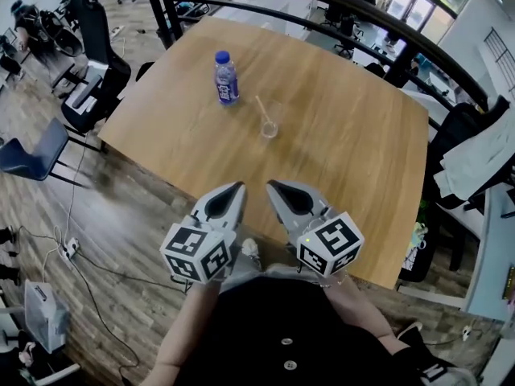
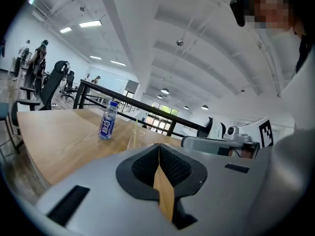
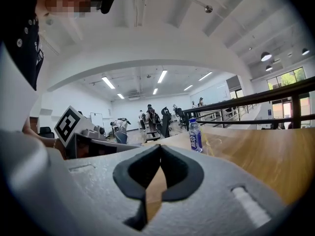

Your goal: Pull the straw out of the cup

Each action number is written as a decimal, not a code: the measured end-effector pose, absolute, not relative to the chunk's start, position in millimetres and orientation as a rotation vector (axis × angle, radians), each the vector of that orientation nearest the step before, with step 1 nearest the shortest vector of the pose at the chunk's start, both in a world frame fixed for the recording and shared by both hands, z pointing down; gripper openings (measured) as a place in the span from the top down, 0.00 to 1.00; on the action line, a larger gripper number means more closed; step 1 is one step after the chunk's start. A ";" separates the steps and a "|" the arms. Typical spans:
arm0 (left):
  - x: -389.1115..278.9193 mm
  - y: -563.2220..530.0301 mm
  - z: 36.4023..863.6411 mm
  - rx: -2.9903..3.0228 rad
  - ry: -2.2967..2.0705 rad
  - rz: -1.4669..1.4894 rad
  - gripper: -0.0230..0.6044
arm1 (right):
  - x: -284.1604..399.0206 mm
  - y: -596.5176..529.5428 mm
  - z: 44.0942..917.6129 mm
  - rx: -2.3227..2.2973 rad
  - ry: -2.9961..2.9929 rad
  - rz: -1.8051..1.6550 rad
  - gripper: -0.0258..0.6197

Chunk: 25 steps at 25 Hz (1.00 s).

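Note:
A small clear cup (image 1: 269, 128) stands near the middle of the wooden table (image 1: 346, 151), with a pale straw (image 1: 261, 109) leaning up and to the left out of it. Both grippers hover side by side at the table's near edge, well short of the cup. My left gripper (image 1: 239, 187) is shut, its pads meeting with nothing between them. My right gripper (image 1: 272, 186) is shut and empty too. In the left gripper view the cup (image 2: 138, 134) and straw (image 2: 135, 130) show far ahead past the closed gripper (image 2: 159, 145). In the right gripper view the shut gripper (image 3: 160, 146) points at the table.
A water bottle with a blue label (image 1: 226, 77) stands left of the cup, also seen as the bottle (image 2: 107, 121) and the bottle (image 3: 195, 135). A black railing (image 1: 322, 6) runs behind the table. Office chairs (image 1: 32, 155) stand at the left, and clothing (image 1: 479, 155) lies at the right.

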State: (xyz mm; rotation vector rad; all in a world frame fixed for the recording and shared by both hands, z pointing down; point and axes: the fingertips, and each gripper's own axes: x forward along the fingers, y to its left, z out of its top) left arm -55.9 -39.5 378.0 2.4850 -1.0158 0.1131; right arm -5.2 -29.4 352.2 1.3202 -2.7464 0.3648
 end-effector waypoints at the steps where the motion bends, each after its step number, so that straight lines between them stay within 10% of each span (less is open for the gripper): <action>1: -57.2 -46.6 378.4 2.491 -1.002 0.117 0.93 | -7.1 -36.2 352.9 1.334 -2.741 0.366 0.96; 25: -59.8 -110.6 415.5 2.402 -0.914 0.129 0.93 | -5.2 -102.3 377.7 1.398 -2.699 0.475 0.96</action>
